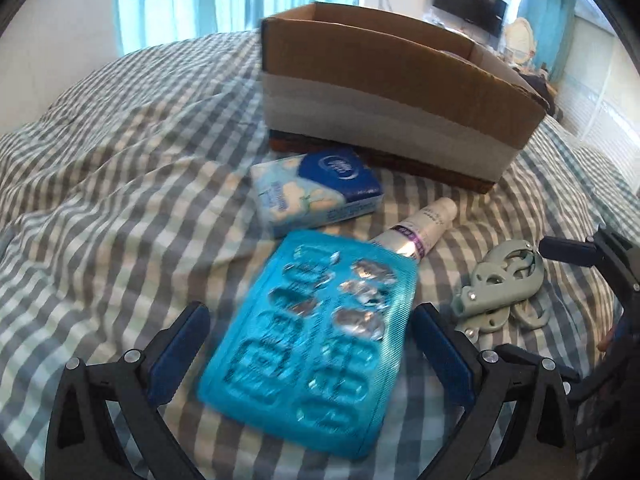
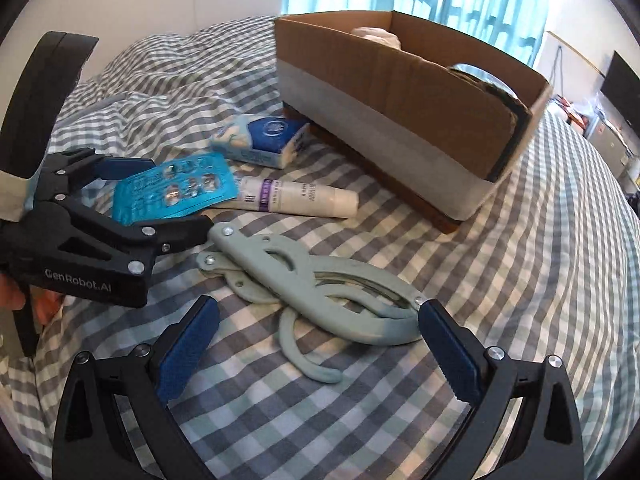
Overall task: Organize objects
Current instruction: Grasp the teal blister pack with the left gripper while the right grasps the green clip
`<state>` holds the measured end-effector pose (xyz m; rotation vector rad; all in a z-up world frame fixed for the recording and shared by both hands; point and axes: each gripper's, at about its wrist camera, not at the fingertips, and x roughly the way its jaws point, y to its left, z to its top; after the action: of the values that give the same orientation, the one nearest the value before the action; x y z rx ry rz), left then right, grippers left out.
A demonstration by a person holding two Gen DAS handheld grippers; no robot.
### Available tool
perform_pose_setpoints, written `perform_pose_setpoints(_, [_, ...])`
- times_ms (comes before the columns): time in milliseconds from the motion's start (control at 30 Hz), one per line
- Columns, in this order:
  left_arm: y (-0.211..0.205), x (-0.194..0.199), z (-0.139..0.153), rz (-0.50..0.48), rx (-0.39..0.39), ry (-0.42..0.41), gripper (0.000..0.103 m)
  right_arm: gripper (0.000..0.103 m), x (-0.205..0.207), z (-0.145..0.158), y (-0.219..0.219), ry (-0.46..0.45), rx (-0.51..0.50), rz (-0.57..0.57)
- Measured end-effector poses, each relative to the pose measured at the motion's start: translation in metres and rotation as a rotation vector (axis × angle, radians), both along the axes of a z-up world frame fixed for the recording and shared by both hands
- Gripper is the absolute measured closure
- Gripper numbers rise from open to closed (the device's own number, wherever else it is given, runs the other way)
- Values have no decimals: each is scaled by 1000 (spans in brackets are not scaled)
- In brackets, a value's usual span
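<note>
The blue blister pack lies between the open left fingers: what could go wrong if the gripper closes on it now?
1. The blister pack lies flat on the soft checked bedding, so the left gripper may pinch cloth or slide over the thin edges.
2. Its far corner overlaps the white tube; lifting may roll the tube.
3. The right gripper hovers open at the folded green hanger, close by, so the two grippers may collide.

Things scattered on the checked bedspread, in front of the box.

A cardboard box (image 1: 384, 92) stands open on the bed, something pale and something round inside. Just before it lies a blue-and-white tissue pack (image 1: 316, 190); nearer, a white tube (image 2: 296, 197) on its side, its end tucked under a turquoise blister pack (image 1: 316, 340), several pockets burst. Beside them lie folded grey-green plastic hangers (image 2: 316, 284).
</note>
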<state>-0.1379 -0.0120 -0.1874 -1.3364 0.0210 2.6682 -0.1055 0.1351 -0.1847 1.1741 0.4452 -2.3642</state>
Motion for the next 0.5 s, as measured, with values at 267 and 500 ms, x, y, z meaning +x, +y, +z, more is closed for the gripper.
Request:
perform_pose_setpoints(267, [1, 1, 1, -27, 19, -1, 15, 25, -7, -1, -11, 27, 47, 29])
perform_pose_setpoints(500, [-6, 7, 6, 19, 44, 13, 29, 26, -26, -8, -30, 24, 76, 29])
